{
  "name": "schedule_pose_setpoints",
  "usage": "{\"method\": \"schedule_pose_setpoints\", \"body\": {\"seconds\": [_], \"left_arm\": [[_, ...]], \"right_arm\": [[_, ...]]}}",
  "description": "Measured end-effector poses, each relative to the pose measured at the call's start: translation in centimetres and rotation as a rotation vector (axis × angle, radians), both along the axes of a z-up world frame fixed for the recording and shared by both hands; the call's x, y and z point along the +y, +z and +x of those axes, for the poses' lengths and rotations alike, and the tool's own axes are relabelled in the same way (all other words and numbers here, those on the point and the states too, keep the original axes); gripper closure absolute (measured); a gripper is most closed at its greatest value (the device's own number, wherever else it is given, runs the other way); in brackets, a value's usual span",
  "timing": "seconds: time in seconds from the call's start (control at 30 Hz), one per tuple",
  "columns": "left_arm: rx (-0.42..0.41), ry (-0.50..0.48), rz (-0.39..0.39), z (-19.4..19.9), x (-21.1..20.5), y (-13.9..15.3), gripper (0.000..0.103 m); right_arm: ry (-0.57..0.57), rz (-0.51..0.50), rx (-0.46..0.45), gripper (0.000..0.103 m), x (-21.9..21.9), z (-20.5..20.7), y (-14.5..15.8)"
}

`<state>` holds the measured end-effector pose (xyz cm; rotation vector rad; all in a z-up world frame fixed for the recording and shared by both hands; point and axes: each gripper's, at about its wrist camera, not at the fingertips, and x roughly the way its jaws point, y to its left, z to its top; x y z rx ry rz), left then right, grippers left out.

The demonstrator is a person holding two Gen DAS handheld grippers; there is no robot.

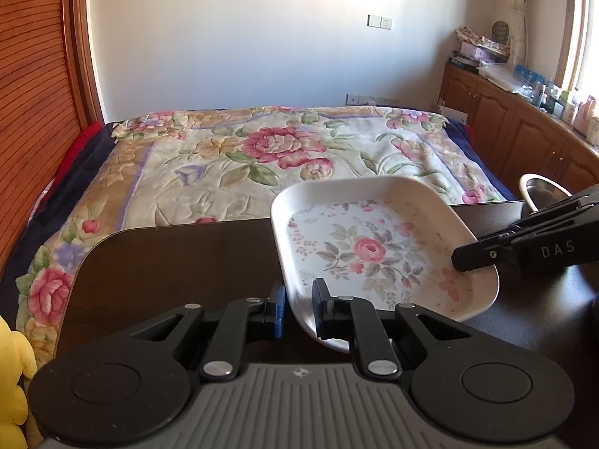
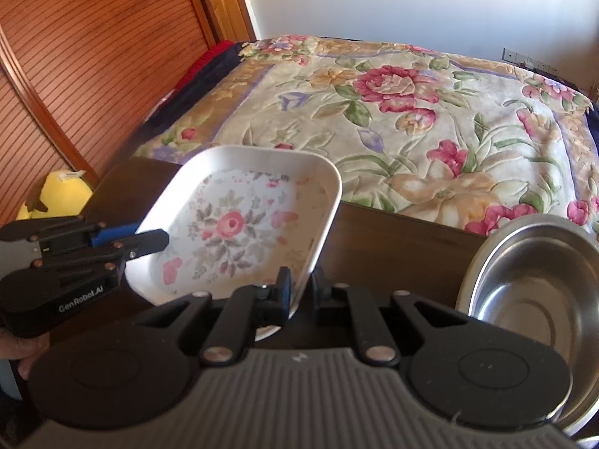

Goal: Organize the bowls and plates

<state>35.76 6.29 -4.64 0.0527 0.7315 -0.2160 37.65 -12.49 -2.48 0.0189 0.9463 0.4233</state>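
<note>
Square floral plate [image 1: 374,250] tilted, lifted off the dark table [image 1: 179,262], held at two opposite rims. Left gripper [image 1: 299,308] clamped on its near-left rim, one finger inside, one outside. Right gripper [image 2: 301,290] clamped on the opposite rim the same way. Steel bowl [image 2: 531,284] sits on the table right of the plate, apart from it. Floral bedspread [image 1: 262,149] behind the table.

Both tools are matte black with a ribbed grey housing behind the fingers. On the left gripper [image 1: 299,305], black link arms run back from the fingers on silver round pivots, and one finger carries a blue pad. The right gripper [image 2: 302,289] has the same build. White "GenRobot.AI" lettering marks the left one's side.
</note>
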Motion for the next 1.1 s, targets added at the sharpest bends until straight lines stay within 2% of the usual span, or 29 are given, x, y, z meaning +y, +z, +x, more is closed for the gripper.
{"method": "schedule_pose_setpoints", "body": {"seconds": [0.13, 0.57, 1.1], "left_arm": [[-0.001, 0.0, -0.028, -1.4, 0.6, 0.9, 0.087], [-0.087, 0.002, -0.025, -8.2, 0.9, 4.6, 0.087], [-0.15, -0.013, -0.042, -14.4, 0.5, 7.2, 0.087]], "right_arm": [[0.003, 0.032, -0.018, 0.09, -0.3, -1.2, 0.6], [0.013, 0.136, -0.115, 0.09, -1.3, -7.1, 3.6], [0.021, 0.193, -0.196, 0.09, -3.1, -12.9, 5.2]]}}
